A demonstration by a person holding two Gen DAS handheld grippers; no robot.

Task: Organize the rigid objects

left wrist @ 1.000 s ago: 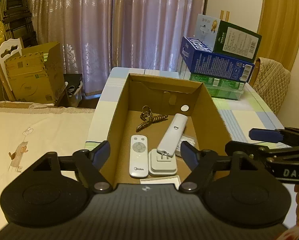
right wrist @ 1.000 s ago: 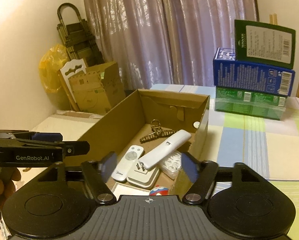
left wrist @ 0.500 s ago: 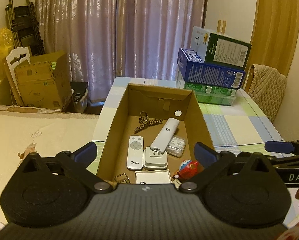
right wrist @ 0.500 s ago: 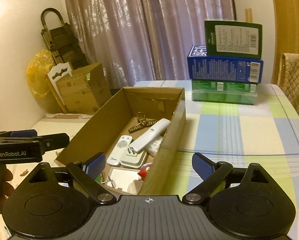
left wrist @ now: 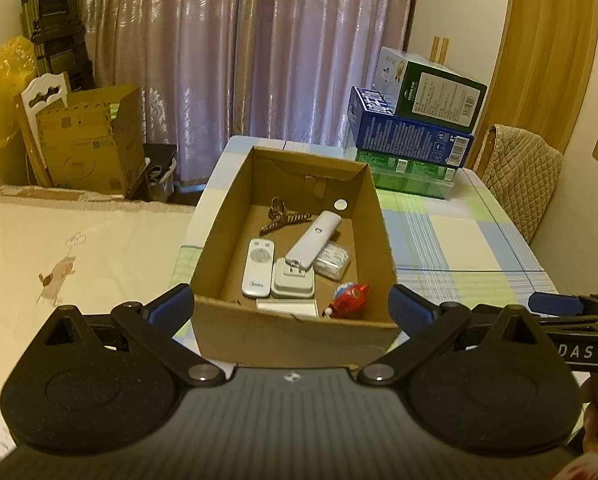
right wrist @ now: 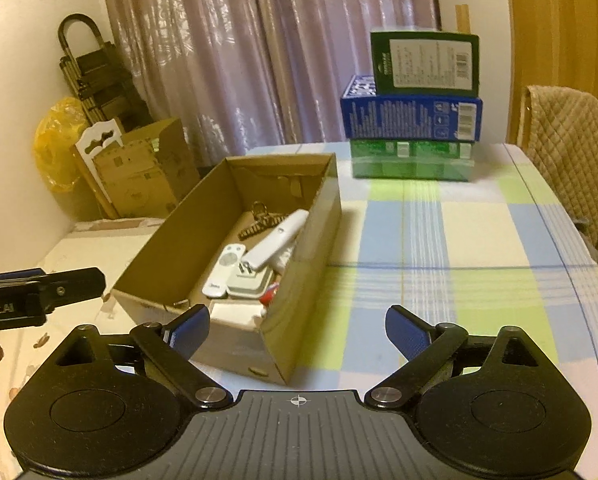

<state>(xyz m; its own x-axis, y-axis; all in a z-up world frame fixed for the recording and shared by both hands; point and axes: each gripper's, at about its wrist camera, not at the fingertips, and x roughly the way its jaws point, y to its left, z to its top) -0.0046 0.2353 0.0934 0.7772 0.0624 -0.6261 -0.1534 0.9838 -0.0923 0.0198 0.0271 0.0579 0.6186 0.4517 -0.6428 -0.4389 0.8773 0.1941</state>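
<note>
Cardboard box long axis runs away from cameras; left gripper, right gripper spread wide, empty

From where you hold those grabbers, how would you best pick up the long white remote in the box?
Grip the long remote across its narrow middle, coming from above. Its near end rests propped on the plug adapter, so its sides are free, and the box walls block any sideways approach.

Mauve curtains, checked table
</note>
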